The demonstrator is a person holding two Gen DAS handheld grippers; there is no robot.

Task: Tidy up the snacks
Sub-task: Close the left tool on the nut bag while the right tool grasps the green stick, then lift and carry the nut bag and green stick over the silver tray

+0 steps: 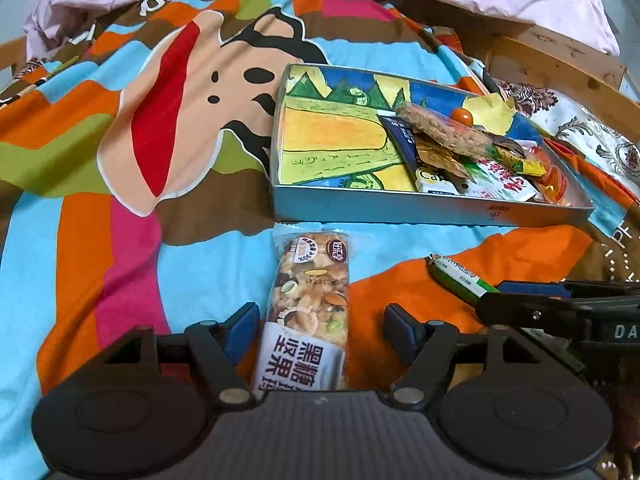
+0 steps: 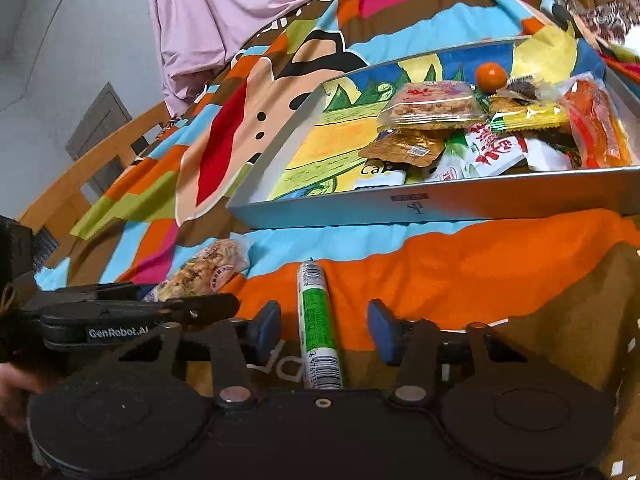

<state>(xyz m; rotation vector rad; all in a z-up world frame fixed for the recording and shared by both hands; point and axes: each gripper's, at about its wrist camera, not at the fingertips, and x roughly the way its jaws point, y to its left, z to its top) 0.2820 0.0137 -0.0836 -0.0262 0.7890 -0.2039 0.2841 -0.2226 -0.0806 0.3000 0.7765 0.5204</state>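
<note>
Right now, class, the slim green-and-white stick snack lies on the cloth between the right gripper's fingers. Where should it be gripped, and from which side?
Grip the stick snack across its narrow middle, coming down from above. It lies flat, lengthwise between the right gripper pads, which stand open on either side, apart from it.

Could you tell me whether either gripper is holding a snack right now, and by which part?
Nothing is held: the left gripper straddles the nut bar, the right gripper the green stick, pads clear of both.
</note>
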